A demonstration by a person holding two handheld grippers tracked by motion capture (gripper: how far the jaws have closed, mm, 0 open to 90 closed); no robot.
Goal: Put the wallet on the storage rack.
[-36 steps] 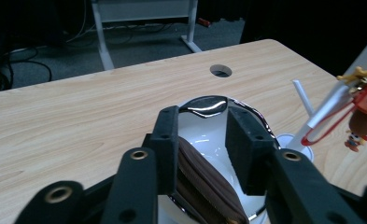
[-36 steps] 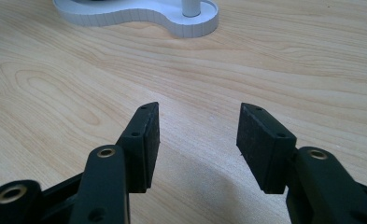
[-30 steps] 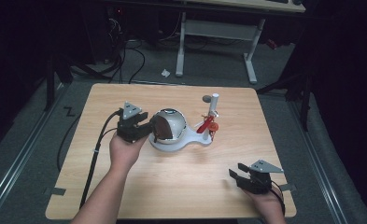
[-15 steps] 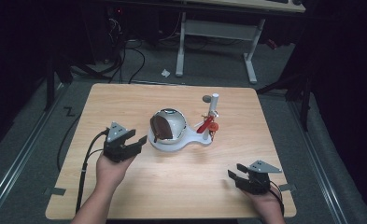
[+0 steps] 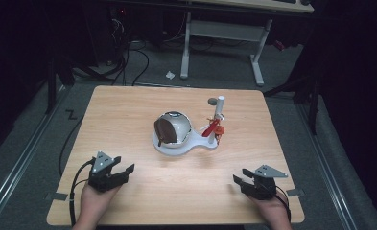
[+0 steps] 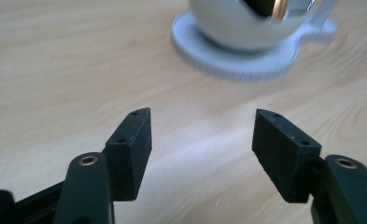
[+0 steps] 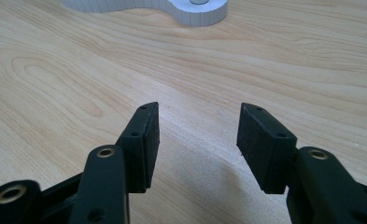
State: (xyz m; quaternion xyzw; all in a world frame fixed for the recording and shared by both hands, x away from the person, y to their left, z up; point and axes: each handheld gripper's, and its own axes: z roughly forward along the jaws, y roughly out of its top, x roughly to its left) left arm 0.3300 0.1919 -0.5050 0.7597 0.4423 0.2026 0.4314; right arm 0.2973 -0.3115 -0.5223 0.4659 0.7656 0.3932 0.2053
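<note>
A shiny silver ball-shaped shell (image 5: 173, 128) sits on a white base (image 5: 186, 147) at the table's middle, with a red part (image 5: 212, 128) and a white post (image 5: 219, 106) on the base's right arm. In the left gripper view the white base (image 6: 237, 53) and the silver shell (image 6: 251, 21) lie ahead at the top. My left gripper (image 5: 121, 173) rests near the front left edge, open and empty; its jaws (image 6: 202, 140) stand wide apart. My right gripper (image 5: 240, 181) lies near the front right edge, open and empty (image 7: 197, 137). The white base (image 7: 172, 7) shows far ahead of it.
The wooden table (image 5: 128, 115) has bare surface all around the base. A small grey disc (image 5: 212, 101) lies behind the post. Behind the table stand a white desk frame (image 5: 222, 33) and cables on the floor (image 5: 133, 57). A black cable (image 5: 73, 191) trails off the left gripper.
My left gripper has drawn back from the silver shell to the front left of the table. The dark opening in the shell now faces left. The right gripper has not moved.
</note>
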